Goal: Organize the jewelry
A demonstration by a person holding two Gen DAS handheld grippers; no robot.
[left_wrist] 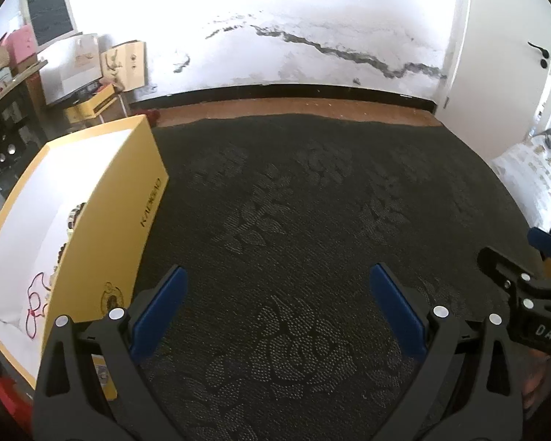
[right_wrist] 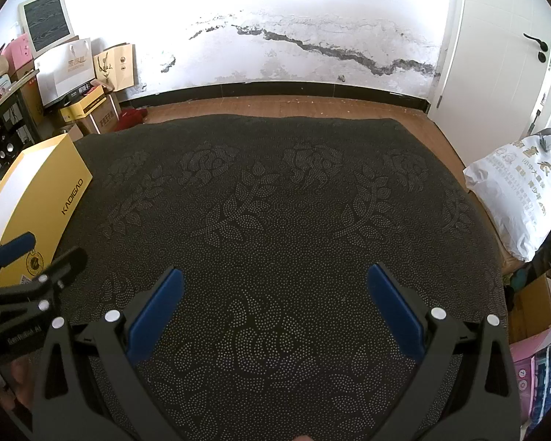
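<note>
My left gripper (left_wrist: 277, 307) jaws released over dark cloth (left_wrist: 312, 202), yellow box (left_wrist: 103, 228) just left of them, red cord (left_wrist: 35, 299) and beads (left_wrist: 73, 215) inside, right gripper (right_wrist: 275, 308) jaws released too, empty.

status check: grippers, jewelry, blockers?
Left gripper open, empty. Right gripper open, empty. Jewelry lies inside yellow box, left of the dark patterned mat. Nothing in the way.

The box (left_wrist: 92, 220) stands on the left edge of the mat (left_wrist: 312, 202), with beaded bracelets (left_wrist: 69, 220) and a cord necklace (left_wrist: 35, 301) inside it. Right of the mat lies a sack (right_wrist: 518, 202); behind it, the wall (right_wrist: 275, 36).
</note>
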